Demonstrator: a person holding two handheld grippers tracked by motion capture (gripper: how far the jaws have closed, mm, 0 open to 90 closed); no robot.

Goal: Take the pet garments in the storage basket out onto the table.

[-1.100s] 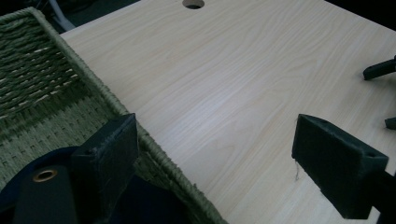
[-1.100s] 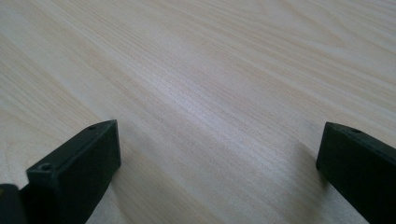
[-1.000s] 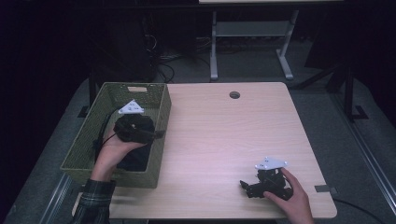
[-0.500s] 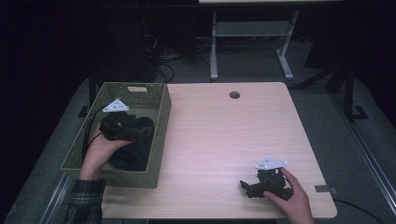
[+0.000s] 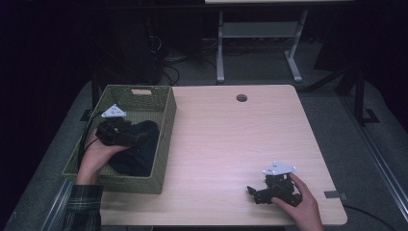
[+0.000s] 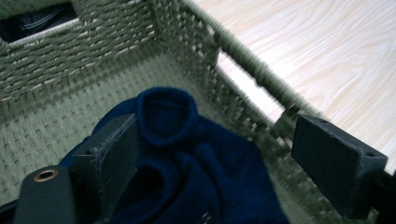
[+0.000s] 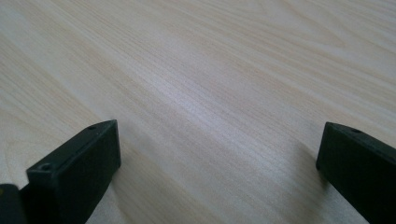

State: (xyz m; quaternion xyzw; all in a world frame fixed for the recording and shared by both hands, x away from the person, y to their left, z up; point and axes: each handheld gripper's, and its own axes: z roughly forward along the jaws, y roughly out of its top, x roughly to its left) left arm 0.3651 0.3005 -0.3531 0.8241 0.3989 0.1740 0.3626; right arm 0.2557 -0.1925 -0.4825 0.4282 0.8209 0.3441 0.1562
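Observation:
A dark blue garment [image 5: 137, 151] [image 6: 187, 163] lies crumpled in the green woven basket [image 5: 166, 115] at the table's left edge. My left gripper [image 5: 137, 137] [image 6: 224, 154] hangs open just above the cloth inside the basket, jaws wide apart and holding nothing. Near the front right corner of the table my right gripper [image 5: 252, 191] [image 7: 217, 168] rests low over the bare wood, open, with nothing between its jaws.
The basket wall [image 6: 243, 65] stands close to the left gripper's right jaw. The light wooden table [image 5: 231, 144] has a round cable hole [image 5: 241, 97] near its far edge. A metal stand [image 5: 257, 33] stands on the floor behind.
My left gripper has drawn back toward the basket's left and near side, leaving the blue garment lying in the basket. The right gripper has stayed put.

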